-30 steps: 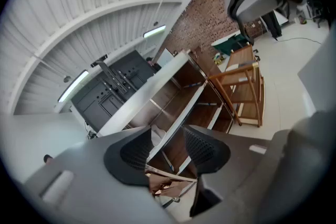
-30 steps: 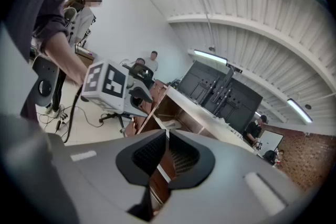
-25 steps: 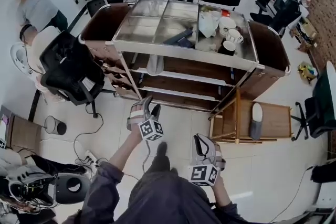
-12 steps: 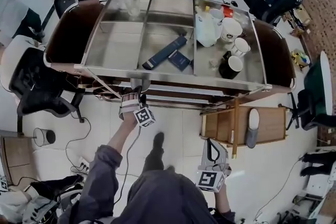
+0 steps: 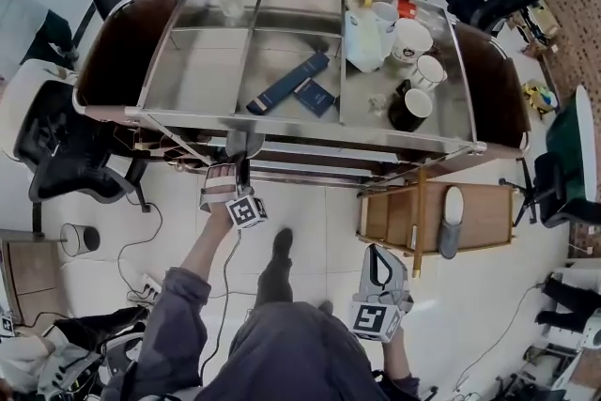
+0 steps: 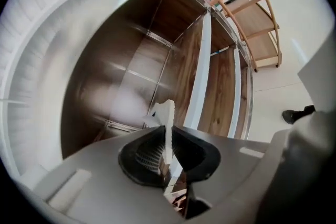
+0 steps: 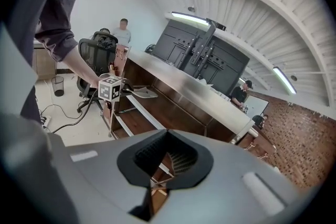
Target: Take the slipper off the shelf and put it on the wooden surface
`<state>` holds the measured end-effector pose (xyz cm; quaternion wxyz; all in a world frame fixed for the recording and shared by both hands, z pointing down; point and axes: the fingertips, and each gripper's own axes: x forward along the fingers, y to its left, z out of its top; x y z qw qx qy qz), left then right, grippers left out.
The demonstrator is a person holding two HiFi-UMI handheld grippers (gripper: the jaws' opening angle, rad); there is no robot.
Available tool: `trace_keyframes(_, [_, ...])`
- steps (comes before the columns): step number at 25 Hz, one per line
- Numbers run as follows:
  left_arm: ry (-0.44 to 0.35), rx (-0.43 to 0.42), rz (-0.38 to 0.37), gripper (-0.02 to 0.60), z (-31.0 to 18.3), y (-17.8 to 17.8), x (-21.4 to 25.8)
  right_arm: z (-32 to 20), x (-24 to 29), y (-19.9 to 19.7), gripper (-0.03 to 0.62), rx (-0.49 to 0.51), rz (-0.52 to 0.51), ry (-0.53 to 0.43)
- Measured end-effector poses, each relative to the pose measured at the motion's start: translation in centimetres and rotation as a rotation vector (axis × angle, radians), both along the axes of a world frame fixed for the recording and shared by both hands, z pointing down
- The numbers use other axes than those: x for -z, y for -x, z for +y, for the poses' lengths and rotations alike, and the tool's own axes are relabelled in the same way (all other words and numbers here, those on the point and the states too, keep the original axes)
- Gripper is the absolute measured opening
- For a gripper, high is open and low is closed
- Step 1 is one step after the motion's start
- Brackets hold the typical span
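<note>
A grey slipper [image 5: 242, 144] lies on the shelf's upper wooden board, under the metal top, and sticks out at the front edge. My left gripper [image 5: 239, 168] reaches up to it, shut on the slipper's edge. In the left gripper view the thin pale sole [image 6: 169, 117] stands on edge between the pressed pads of the left gripper [image 6: 167, 148]. From the right gripper view the slipper [image 7: 142, 93] shows beside the left gripper's marker cube. My right gripper [image 5: 376, 260] hangs low over the floor, shut and empty, and looks the same in its own view [image 7: 164, 161]. The low wooden rack [image 5: 490, 219] stands at the right.
A second grey slipper [image 5: 451, 221] lies on the wooden rack. The shelf's metal top [image 5: 197, 61] carries books [image 5: 289, 84], mugs [image 5: 409, 108] and a white jug [image 5: 362, 40]. Black office chairs [image 5: 66, 155], a bin [image 5: 77, 239] and floor cables [image 5: 141, 249] are at the left.
My left gripper has gone up from over the floor to the shelf's front edge and has shut on the slipper. The right gripper stays low at the right.
</note>
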<state>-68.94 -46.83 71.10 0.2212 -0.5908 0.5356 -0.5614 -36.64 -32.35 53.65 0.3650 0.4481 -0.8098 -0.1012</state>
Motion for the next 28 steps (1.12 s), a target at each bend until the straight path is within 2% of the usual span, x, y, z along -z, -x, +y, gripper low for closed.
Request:
trace_keyframes(3, [-0.031,0.001,-0.005,0.052,4.1,-2.2,1.9,2.6,0.8,-2.5,0.003,0.003,-0.019,-0.033])
trace_keyframes(8, [-0.078,0.021,0.012,0.054,15.1,-10.1,5.5,10.1,1.8,-10.5,0.003,-0.001,-0.046,-0.122])
trace_keyframes(11, [-0.089,0.005,0.028,0.054,22.5,-18.1,7.6,16.0,1.6,-17.3,0.003,-0.012,-0.059,-0.154])
trace_keyframes(15, [-0.048,-0.096,0.07,0.055,29.8,-31.0,8.2,23.9,1.6,-27.6,0.003,-0.082,-0.042,-0.154])
trace_keyframes(18, [-0.049,-0.185,0.112,0.057,31.6,-40.3,9.8,28.1,1.9,-35.1,0.003,-0.186,-0.064,-0.151])
trace_keyframes(22, [-0.079,-0.335,0.154,0.055,30.7,-52.6,11.7,31.0,1.5,-43.3,0.003,-0.323,-0.069,-0.165])
trace_keyframes(25, [-0.05,-0.414,0.163,0.055,29.2,-60.6,11.7,32.1,1.8,-47.9,0.003,-0.396,-0.084,-0.166])
trace_keyframes(28, [-0.011,-0.478,0.161,0.055,26.2,-68.2,9.7,32.2,0.3,-52.6,0.003,-0.462,-0.072,-0.152])
